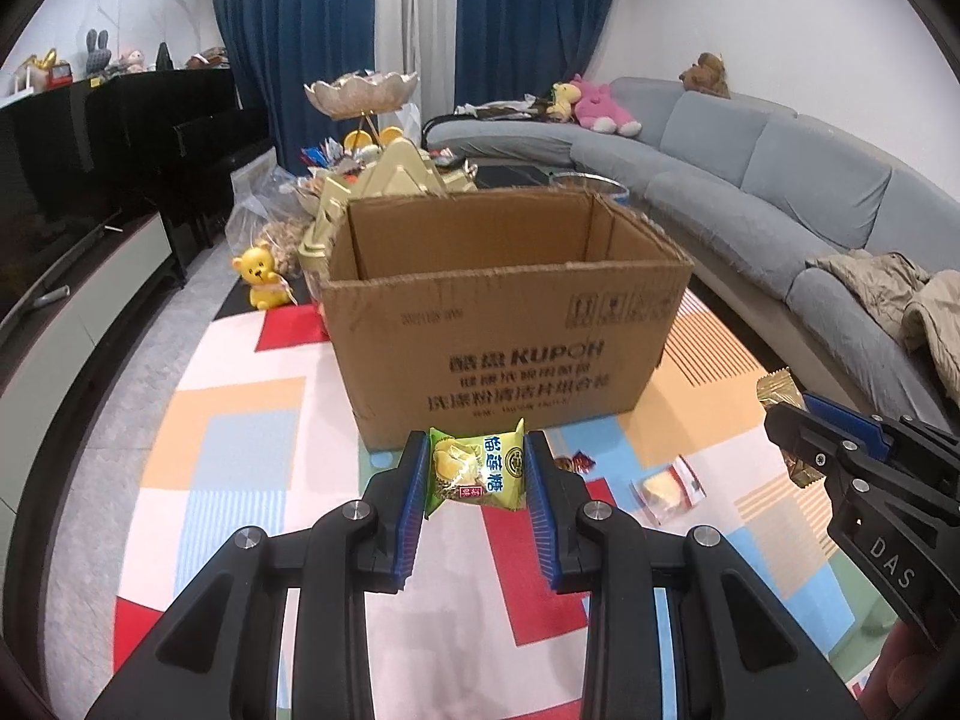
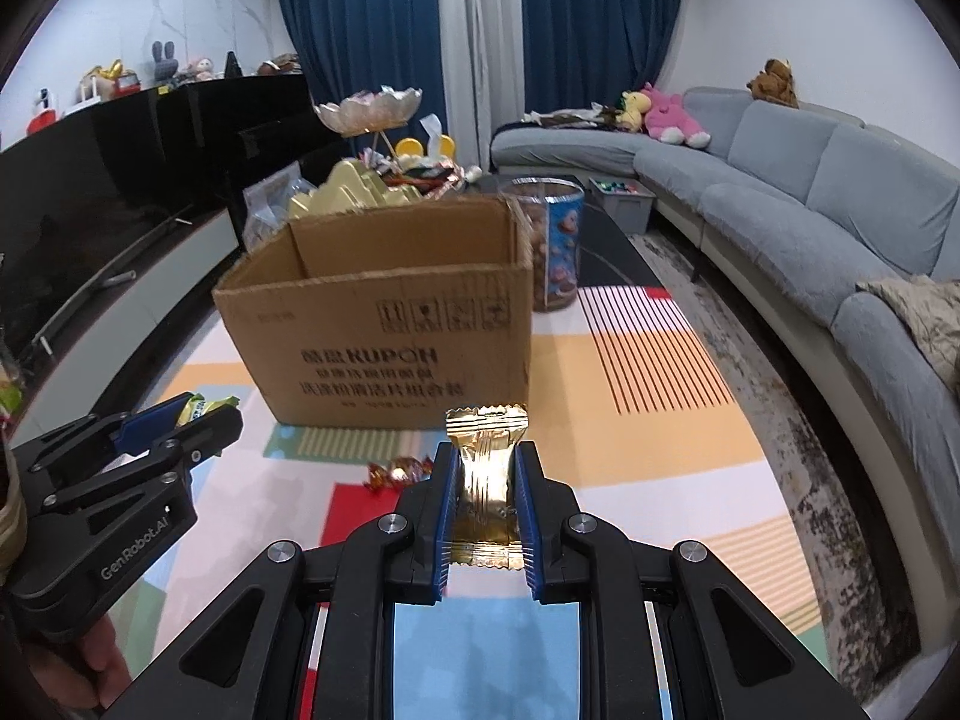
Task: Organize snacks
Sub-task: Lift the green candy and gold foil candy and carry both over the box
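1. Left wrist view: the left gripper [image 1: 478, 471] clamps a green candy packet [image 1: 477, 468] at lower centre. Just beyond stands an open cardboard box [image 1: 504, 312] on a patterned mat [image 1: 240, 420]. A clear-wrapped snack [image 1: 667, 489] lies lower right; a yellow bear [image 1: 262, 275] sits left of the box.
2. Right wrist view: the right gripper [image 2: 485, 480] pinches a gold wrapper [image 2: 486, 480] at centre. An amber candy [image 2: 399, 471] lies on the mat, left of the fingers. A grey sofa [image 2: 780, 192] curves along the right.
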Action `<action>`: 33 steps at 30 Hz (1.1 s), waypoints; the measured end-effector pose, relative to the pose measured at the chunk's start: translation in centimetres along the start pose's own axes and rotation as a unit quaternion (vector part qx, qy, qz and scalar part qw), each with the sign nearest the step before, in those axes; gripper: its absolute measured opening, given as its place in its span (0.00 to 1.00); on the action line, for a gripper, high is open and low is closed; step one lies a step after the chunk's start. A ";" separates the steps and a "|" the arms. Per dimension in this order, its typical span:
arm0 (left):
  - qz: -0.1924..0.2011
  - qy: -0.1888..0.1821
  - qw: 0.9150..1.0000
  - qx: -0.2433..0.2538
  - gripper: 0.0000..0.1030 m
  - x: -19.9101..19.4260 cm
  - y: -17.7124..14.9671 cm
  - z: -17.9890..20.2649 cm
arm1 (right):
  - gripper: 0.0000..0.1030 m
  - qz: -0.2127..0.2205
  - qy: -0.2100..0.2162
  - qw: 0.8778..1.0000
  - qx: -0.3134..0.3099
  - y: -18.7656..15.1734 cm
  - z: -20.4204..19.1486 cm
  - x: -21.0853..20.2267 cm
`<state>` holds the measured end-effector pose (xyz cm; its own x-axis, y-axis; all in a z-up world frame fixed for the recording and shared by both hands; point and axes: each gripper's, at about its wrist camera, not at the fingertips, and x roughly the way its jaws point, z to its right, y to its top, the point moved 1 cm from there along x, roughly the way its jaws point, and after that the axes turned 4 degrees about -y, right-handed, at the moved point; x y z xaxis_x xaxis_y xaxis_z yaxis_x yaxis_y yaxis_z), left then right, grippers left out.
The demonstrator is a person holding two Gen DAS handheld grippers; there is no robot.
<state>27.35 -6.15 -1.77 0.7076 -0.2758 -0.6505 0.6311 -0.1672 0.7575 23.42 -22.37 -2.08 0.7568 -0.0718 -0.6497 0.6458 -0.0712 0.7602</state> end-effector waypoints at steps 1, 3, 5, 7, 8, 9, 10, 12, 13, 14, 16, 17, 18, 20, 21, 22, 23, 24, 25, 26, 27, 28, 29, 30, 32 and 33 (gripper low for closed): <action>0.002 0.002 1.000 -0.001 0.31 -0.1 0.2 -0.1 | 0.20 0.003 0.002 1.000 -0.001 0.3 -0.2 -0.1; 0.005 0.002 1.000 -0.005 0.31 -0.1 0.7 -0.5 | 0.20 0.007 0.005 1.000 -0.003 0.8 -0.5 -0.2; 0.008 0.004 1.000 -0.008 0.31 -0.3 1.1 -0.8 | 0.20 0.010 0.008 1.000 -0.006 1.2 -0.8 -0.3; 0.012 0.004 1.000 -0.009 0.31 -0.4 1.5 -1.0 | 0.20 0.015 0.010 1.000 -0.008 1.6 -1.0 -0.4; 0.014 0.004 1.000 -0.009 0.31 -0.5 1.7 -1.1 | 0.20 0.017 0.011 1.000 -0.008 1.8 -1.1 -0.5; 0.017 0.005 1.000 -0.009 0.31 -0.6 1.9 -1.1 | 0.20 0.019 0.012 1.000 -0.009 2.0 -1.2 -0.6; 0.019 0.006 1.000 -0.009 0.31 -0.7 2.1 -1.2 | 0.20 0.023 0.013 1.000 -0.010 2.4 -1.3 -0.6; 0.025 0.006 1.000 -0.010 0.31 -0.9 2.6 -1.4 | 0.20 0.028 0.013 0.999 -0.011 3.0 -1.5 -0.8; 0.027 0.006 1.000 -0.011 0.31 -0.9 2.9 -1.5 | 0.20 0.030 0.014 0.999 -0.012 3.2 -1.6 -0.8; 0.029 0.006 1.000 -0.012 0.31 -1.0 3.2 -1.6 | 0.20 0.033 0.014 0.999 -0.013 3.6 -1.7 -0.8; 0.035 0.007 0.999 -0.012 0.31 -1.1 3.8 -1.8 | 0.20 0.039 0.015 0.999 -0.017 4.3 -1.9 -1.0; 0.037 0.007 0.999 -0.011 0.31 -1.2 4.0 -1.9 | 0.20 0.042 0.015 0.999 -0.018 4.6 -2.0 -1.0; 0.039 0.008 0.999 -0.011 0.31 -1.2 4.3 -2.0 | 0.20 0.044 0.016 0.999 -0.019 4.8 -2.0 -1.1; 0.043 0.007 0.999 -0.010 0.31 -1.3 4.9 -2.0 | 0.20 0.050 0.017 0.998 -0.022 5.4 -2.2 -1.1; 0.045 0.007 0.999 -0.010 0.31 -1.3 5.2 -2.1 | 0.20 0.052 0.018 0.998 -0.023 5.7 -2.3 -1.2; 0.047 0.007 0.999 -0.009 0.31 -1.3 5.5 -2.1 | 0.20 0.054 0.018 0.998 -0.024 5.9 -2.3 -1.2; 0.049 0.007 0.999 -0.009 0.31 -1.2 5.8 -2.1 | 0.20 0.056 0.019 0.998 -0.024 6.2 -2.4 -1.3; 0.050 0.007 0.999 -0.008 0.31 -1.2 5.9 -2.1 | 0.20 0.058 0.020 0.998 -0.024 6.3 -2.4 -1.3; 0.051 0.007 0.999 -0.008 0.31 -1.1 6.2 -2.2 | 0.20 0.059 0.020 0.998 -0.023 6.6 -2.4 -1.2; 0.052 0.007 0.999 -0.008 0.31 -1.1 6.4 -2.2 | 0.20 0.060 0.021 0.998 -0.023 6.9 -2.5 -1.2; 0.052 0.007 0.999 -0.008 0.31 -1.0 6.6 -2.3 | 0.20 0.061 0.021 0.998 -0.022 7.1 -2.5 -1.1; 0.053 0.007 0.999 -0.008 0.31 -0.9 6.8 -2.3 | 0.20 0.062 0.023 0.998 -0.022 7.4 -2.4 -1.0; 0.055 0.007 0.998 -0.008 0.31 -0.7 7.1 -2.4 | 0.20 0.063 0.023 0.997 -0.022 7.6 -2.5 -1.0; 0.055 0.006 0.998 -0.008 0.31 -0.6 7.4 -2.4 | 0.20 0.065 0.023 0.997 -0.023 7.7 -2.5 -0.9; 0.056 0.006 0.998 -0.007 0.31 -0.3 7.8 -2.5 | 0.20 0.067 0.024 0.997 -0.027 8.3 -2.7 -0.7; 0.057 0.006 0.998 -0.006 0.31 -0.2 8.2 -2.5 | 0.20 0.068 0.025 0.997 -0.028 8.4 -2.8 -0.6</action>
<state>33.21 -5.11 4.40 0.7792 -0.2814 -0.5600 0.5494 -0.1232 0.8264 28.69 -20.18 4.71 0.8415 -0.0274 -0.5396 0.5396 -0.0078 0.8419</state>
